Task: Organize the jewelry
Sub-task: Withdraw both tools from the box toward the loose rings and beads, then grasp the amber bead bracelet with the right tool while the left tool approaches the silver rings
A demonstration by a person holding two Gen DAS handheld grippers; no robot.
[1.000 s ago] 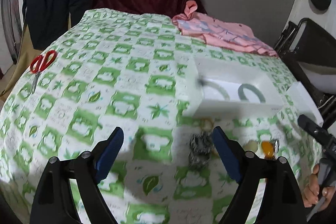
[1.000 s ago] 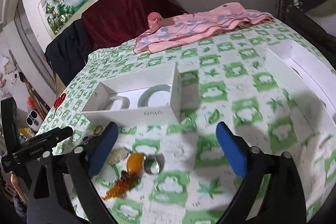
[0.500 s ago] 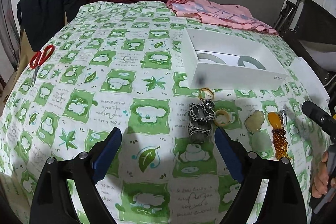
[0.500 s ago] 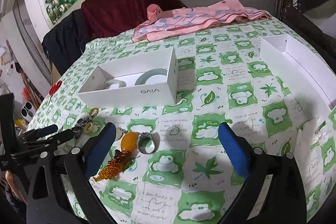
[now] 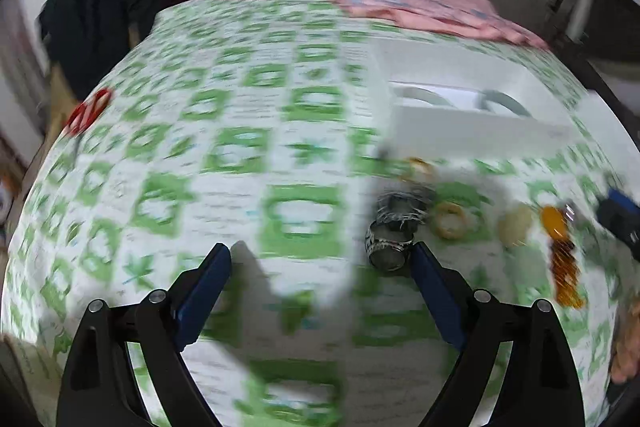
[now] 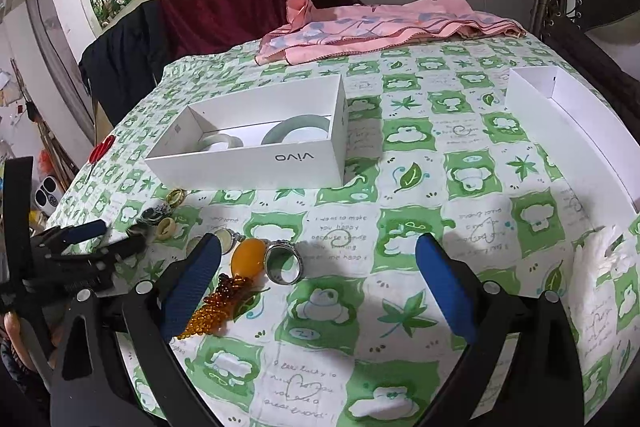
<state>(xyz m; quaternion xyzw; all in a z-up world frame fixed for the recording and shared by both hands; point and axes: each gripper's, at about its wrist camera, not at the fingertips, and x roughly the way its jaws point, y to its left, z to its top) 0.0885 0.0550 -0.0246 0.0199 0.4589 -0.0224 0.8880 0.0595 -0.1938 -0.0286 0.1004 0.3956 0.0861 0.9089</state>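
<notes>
Left gripper (image 5: 322,259) lower; two bangles (image 6: 296,129) in box (image 6: 256,163).

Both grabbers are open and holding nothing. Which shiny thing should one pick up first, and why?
Probably the right gripper should slide left and close on the silver ring: it lies on the cloth just inside the left finger, and the white box already holds bangles.

Counting what sits on the green-and-white checked tablecloth (image 6: 408,235)

Two white cardboard boxes (image 6: 256,163) (image 6: 568,131), two pale jade bangles (image 6: 296,129) (image 6: 218,143) inside one; one silver ring (image 6: 285,263), one amber oval pendant (image 6: 249,257), one red-handled scissors (image 6: 101,149), one pink cloth (image 6: 376,27).
</notes>
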